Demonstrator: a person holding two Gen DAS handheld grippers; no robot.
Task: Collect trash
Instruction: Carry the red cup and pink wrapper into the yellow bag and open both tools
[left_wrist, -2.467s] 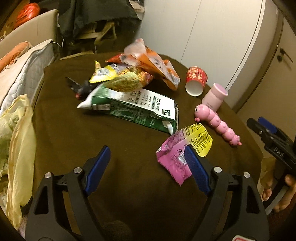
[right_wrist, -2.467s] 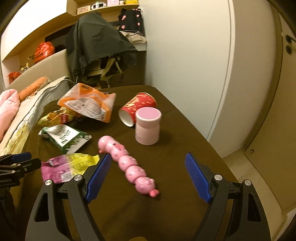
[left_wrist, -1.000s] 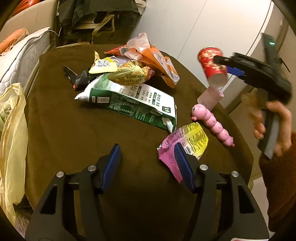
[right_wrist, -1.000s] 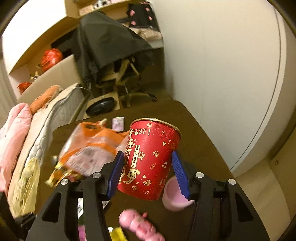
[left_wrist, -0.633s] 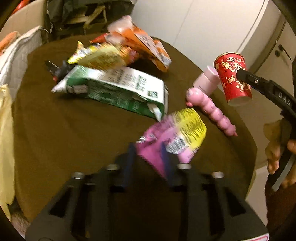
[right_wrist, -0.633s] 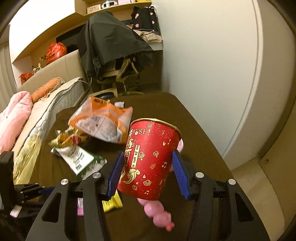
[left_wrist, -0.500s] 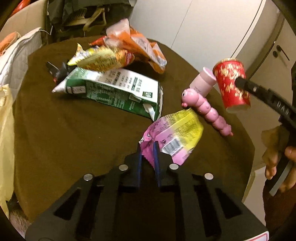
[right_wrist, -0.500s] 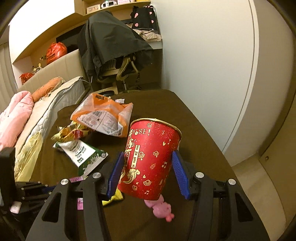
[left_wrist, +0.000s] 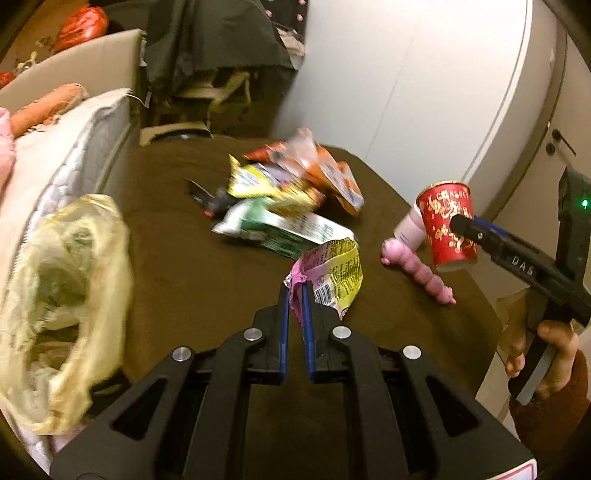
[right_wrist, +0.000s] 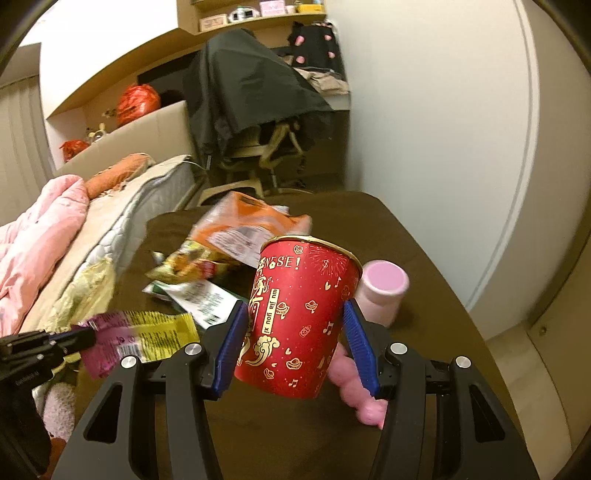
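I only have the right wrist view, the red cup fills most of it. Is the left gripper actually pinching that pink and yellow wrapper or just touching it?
Observer: Pinching it. In the left wrist view the left gripper is shut on the pink end of the pink and yellow wrapper, which hangs clear of the brown table.
Operator: Where is the bag for it?
Observer: A yellow plastic bag hangs open at the table's left edge, beside the mattress.
Operator: How does my cup look from there?
Observer: The right gripper holds the red paper cup in the air, rim up, above the pink caterpillar toy.
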